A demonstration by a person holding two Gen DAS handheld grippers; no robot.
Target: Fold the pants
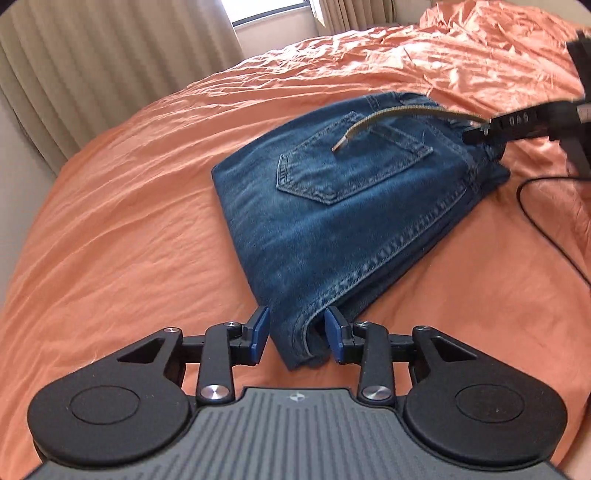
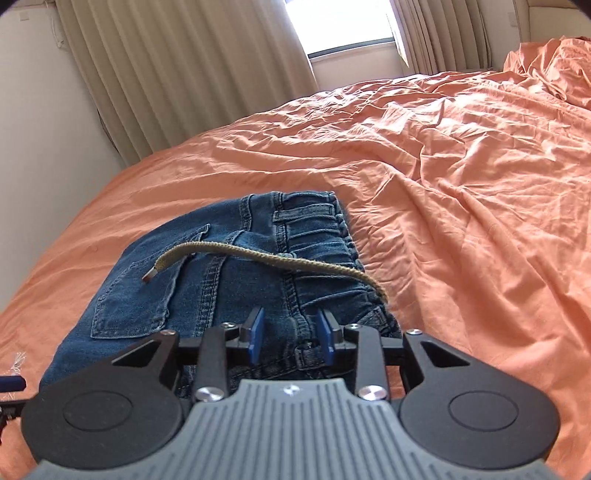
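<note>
Blue denim pants (image 1: 347,221) lie folded into a compact stack on the orange bed sheet (image 1: 129,206), back pocket up. A tan drawstring (image 1: 388,118) lies across the top. My left gripper (image 1: 297,334) is open, its blue pads on either side of the near folded corner. My right gripper (image 2: 290,332) is open over the waistband end of the pants (image 2: 221,280), with denim between the pads. The drawstring (image 2: 266,254) runs across them. The right gripper also shows in the left wrist view (image 1: 480,133) at the pants' far right edge.
The bed's orange sheet (image 2: 461,184) is wrinkled, bunched at the far right. Beige curtains (image 2: 177,74) and a window (image 2: 343,26) stand beyond the bed. A black cable (image 1: 543,221) lies on the sheet right of the pants.
</note>
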